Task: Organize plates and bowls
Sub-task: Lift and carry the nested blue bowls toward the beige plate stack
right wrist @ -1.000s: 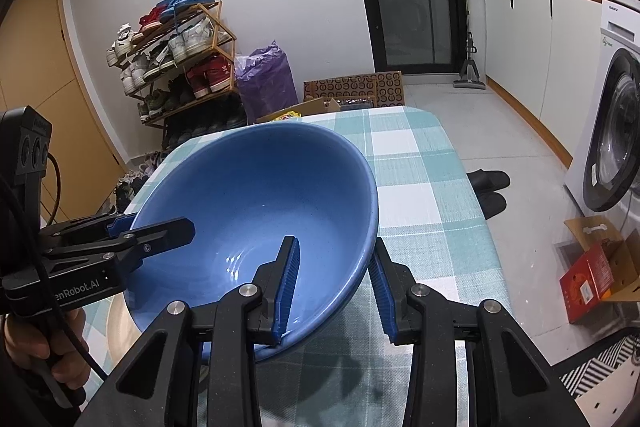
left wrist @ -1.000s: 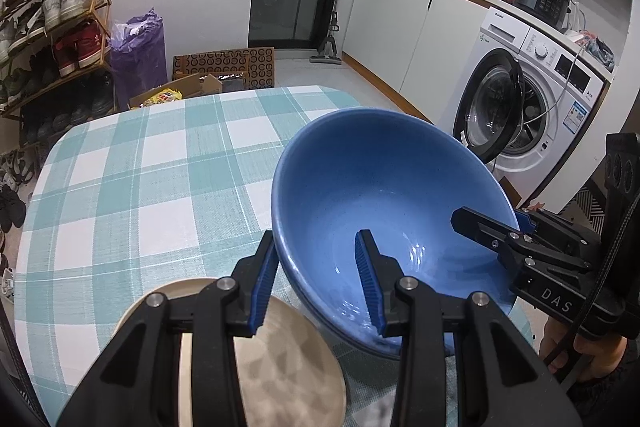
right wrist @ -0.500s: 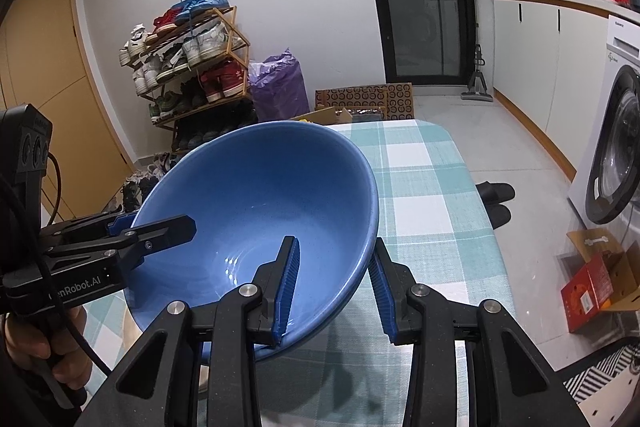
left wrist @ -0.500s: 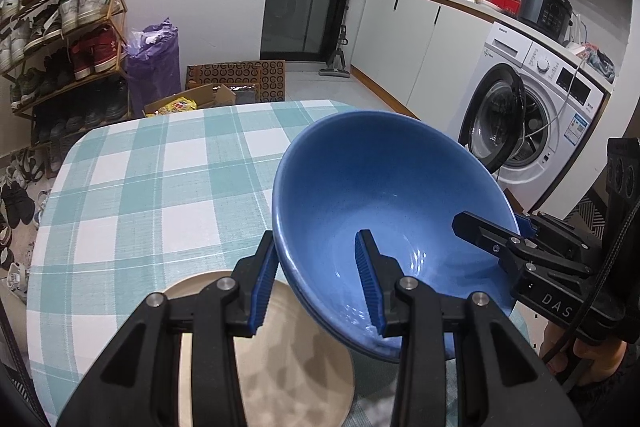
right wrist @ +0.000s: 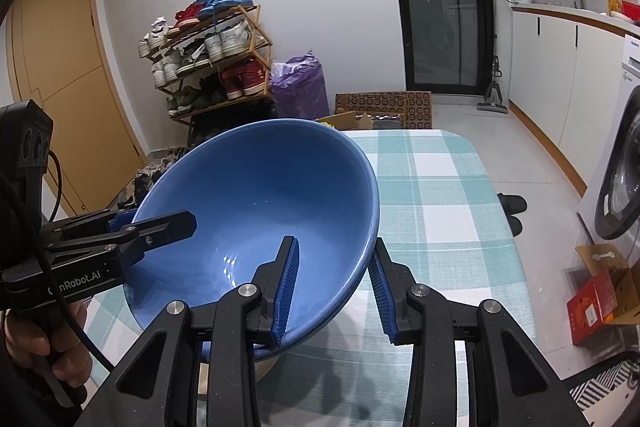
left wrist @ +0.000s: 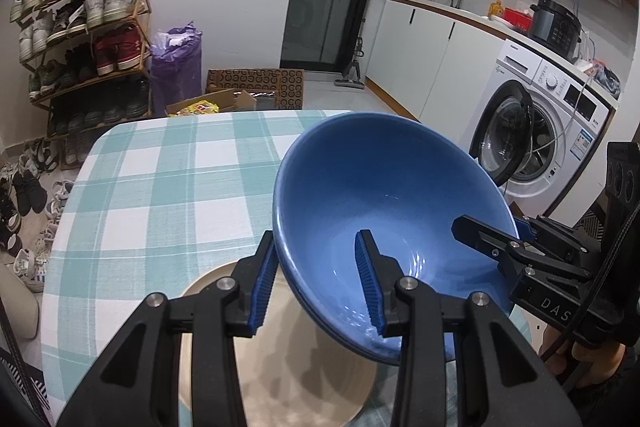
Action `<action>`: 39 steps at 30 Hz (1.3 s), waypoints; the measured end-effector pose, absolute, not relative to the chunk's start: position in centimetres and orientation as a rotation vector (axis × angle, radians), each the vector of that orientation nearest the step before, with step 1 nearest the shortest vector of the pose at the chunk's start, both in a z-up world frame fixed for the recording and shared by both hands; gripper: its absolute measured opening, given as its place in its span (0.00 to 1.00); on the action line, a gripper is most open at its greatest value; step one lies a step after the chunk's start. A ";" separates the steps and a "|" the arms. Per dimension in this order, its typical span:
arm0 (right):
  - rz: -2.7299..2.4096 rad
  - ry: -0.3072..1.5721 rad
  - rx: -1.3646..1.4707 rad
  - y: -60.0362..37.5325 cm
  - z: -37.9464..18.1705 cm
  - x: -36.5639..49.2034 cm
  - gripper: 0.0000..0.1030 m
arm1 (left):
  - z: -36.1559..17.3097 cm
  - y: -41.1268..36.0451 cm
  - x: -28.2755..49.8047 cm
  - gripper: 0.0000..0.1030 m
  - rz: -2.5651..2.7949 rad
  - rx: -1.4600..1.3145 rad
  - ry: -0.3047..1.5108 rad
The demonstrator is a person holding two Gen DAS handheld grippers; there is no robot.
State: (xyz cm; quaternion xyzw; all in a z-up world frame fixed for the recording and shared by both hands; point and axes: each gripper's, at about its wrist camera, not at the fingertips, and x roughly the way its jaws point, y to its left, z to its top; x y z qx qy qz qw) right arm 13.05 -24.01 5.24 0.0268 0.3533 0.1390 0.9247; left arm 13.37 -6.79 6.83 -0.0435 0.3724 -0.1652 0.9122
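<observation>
We have lifted the blue bowl (left wrist: 384, 211) a little higher and carried it along above the beige plate (left wrist: 276, 359) at the worktop's (left wrist: 160, 179) near edge, left gripper (left wrist: 316, 279) and right gripper (right wrist: 334, 287) jaws still narrow on opposite rims, so setting it down remains.

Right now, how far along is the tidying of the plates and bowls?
Midway, it seems. Done: nothing clearly. In hand: the blue bowl is held off the checked tablecloth, the left gripper and right gripper each clamping its rim. Left: setting it down, perhaps on the beige plate beneath.
</observation>
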 end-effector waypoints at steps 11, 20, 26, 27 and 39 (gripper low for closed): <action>0.337 0.727 0.035 -21.0 5.5 13.2 0.36 | 7.3 -3.8 12.4 0.37 -0.285 -0.117 0.746; 0.379 0.739 0.018 -18.1 5.4 13.5 0.36 | 6.9 -1.2 11.7 0.37 -0.243 -0.143 0.744; 0.411 0.758 0.004 -16.2 4.7 13.7 0.36 | 6.1 0.5 11.4 0.37 -0.213 -0.162 0.753; 0.416 0.762 0.001 -15.8 4.5 13.8 0.36 | 6.0 0.7 11.3 0.37 -0.209 -0.163 0.756; 0.451 0.798 -0.008 -13.7 2.2 14.2 0.36 | 3.9 2.2 10.9 0.37 -0.169 -0.172 0.791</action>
